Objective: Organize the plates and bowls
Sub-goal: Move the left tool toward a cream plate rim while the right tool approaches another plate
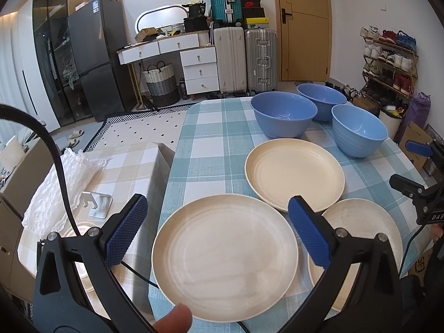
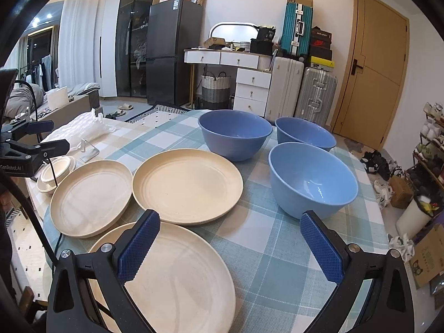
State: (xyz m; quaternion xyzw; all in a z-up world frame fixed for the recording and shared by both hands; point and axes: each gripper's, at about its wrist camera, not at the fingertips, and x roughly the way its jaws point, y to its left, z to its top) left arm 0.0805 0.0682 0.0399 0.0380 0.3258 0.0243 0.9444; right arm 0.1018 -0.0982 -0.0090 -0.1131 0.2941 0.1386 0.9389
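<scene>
Three cream plates lie on the checked tablecloth: a left one (image 1: 224,258) (image 2: 91,197), a middle one (image 1: 294,173) (image 2: 187,186) and a near one (image 1: 358,247) (image 2: 177,280). Three blue bowls stand behind them: a big one (image 1: 283,116) (image 2: 236,134), a far one (image 1: 322,100) (image 2: 305,133) and a right one (image 1: 359,130) (image 2: 312,179). My left gripper (image 1: 219,233) is open above the left plate. My right gripper (image 2: 230,249) is open above the near plate's right edge. Neither holds anything.
A lower side table (image 1: 125,172) with a beige checked cloth stands left, holding bubble wrap (image 1: 63,180), a metal stand (image 1: 97,204) and small white dishes (image 2: 55,170). Suitcases, a dresser, a fridge and a shoe rack (image 1: 388,61) line the room behind.
</scene>
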